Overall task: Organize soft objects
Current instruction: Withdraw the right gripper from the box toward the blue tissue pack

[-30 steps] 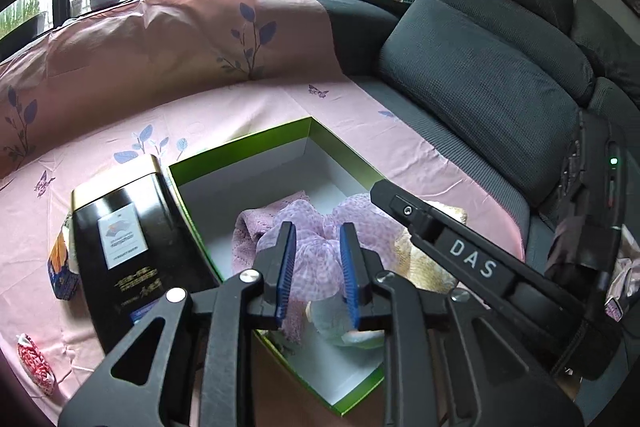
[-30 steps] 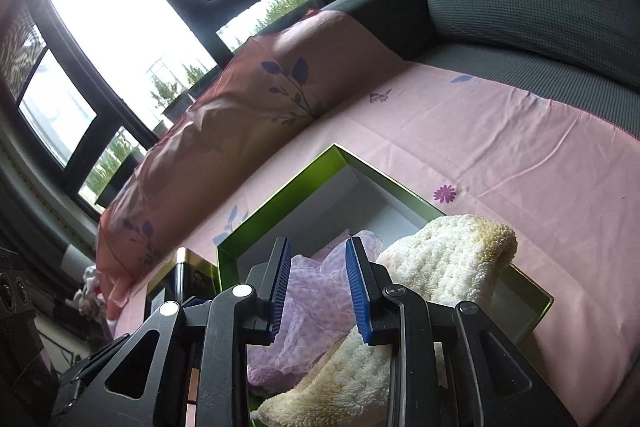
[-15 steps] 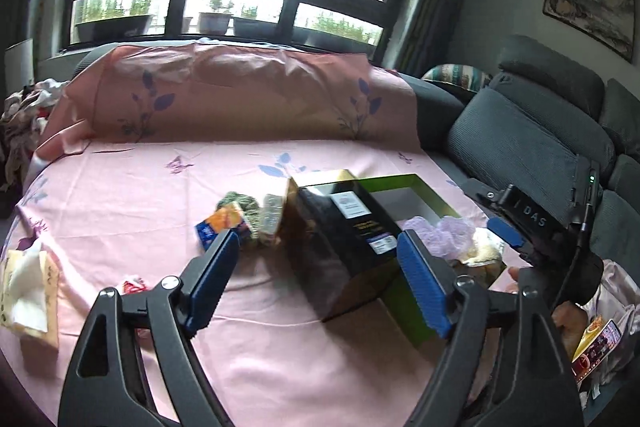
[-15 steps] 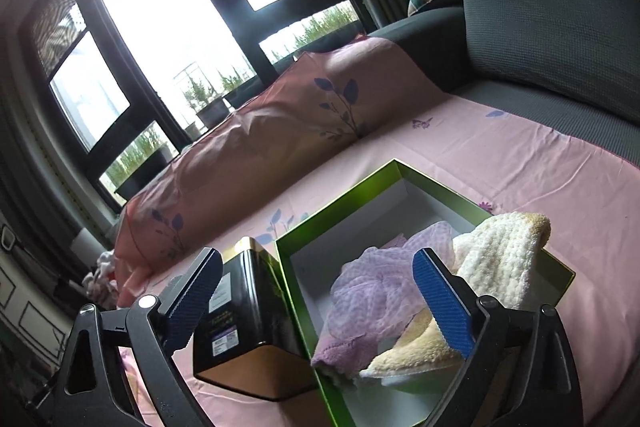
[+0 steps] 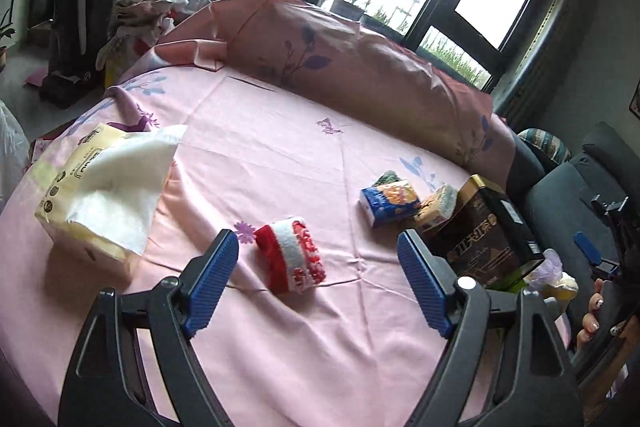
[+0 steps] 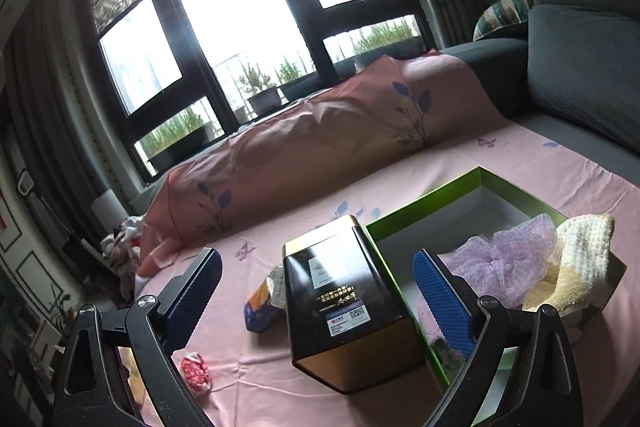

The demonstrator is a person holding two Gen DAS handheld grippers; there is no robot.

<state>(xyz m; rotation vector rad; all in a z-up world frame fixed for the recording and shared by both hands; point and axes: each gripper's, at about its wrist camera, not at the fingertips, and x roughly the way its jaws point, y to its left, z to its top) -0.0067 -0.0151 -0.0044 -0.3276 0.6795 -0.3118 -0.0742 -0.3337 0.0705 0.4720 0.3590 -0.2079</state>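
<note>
We take the green box [image 6: 424, 201] as our landmark. Inside it already lie a lilac mesh cloth [image 6: 508, 255] and a cream knitted towel [image 6: 576, 259], the towel draped over the box's right rim, so we judge the sorting partly done. Just left of the box, touching its wall, stands a black tin [image 6: 344, 291]. Beyond the tin, further from the box, sit two small tissue packs [image 5: 390, 202] and, further still, a rolled red-and-white cloth [image 5: 292, 257] on the pink sheet [image 5: 280, 155]. Farthest from the box rests a tissue packet [image 5: 100, 187] with a sheet pulled out. We reckon the red-and-white roll is among what is left to put away.

Our left gripper [image 5: 318, 277] is spread wide, holds nothing, and its fingers frame the roll without touching it. Our right gripper [image 6: 316, 295] is likewise wide apart and empty, hanging near the tin and box.
</note>
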